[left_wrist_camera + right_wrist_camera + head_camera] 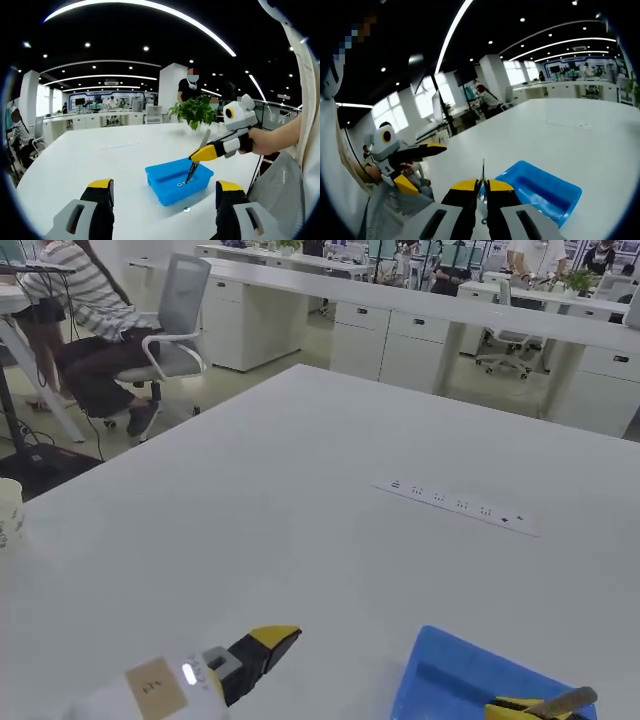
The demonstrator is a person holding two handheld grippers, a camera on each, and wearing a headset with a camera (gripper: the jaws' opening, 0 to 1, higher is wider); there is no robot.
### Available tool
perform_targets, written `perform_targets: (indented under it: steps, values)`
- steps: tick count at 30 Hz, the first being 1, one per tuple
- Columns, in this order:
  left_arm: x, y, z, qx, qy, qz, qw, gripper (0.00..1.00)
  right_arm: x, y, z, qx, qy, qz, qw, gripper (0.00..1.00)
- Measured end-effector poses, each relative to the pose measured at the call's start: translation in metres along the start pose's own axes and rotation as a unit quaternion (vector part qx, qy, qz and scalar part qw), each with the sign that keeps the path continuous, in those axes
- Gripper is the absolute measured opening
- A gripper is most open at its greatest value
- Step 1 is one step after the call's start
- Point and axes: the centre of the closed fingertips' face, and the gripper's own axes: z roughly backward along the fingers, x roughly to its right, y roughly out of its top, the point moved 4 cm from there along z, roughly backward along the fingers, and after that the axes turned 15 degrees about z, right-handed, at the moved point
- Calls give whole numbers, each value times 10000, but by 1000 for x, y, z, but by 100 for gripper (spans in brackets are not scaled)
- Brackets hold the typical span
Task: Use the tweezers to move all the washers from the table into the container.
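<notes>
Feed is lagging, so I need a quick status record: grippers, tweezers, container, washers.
left gripper: jaws wide open, holding nothing
right gripper: jaws shut on tweezers
tweezers: tips down inside blue container
blue container: on white table, washers inside
washer on table: one seen, lying just outside the container

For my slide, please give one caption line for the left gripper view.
Right claw holds tweezers tip-down at the blue container; one washer lies on the table.
</notes>
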Motion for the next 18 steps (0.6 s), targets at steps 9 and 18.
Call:
perform_targets:
  steps: [9,18]
  values:
    - [-1,0,1,3,35,-9,10000,85,22,7,-7,52,-143,-392,9991,3]
    - [-2,0,1,-5,43,11,10000,84,45,-10,-18,-352,-320,-778,9958,3]
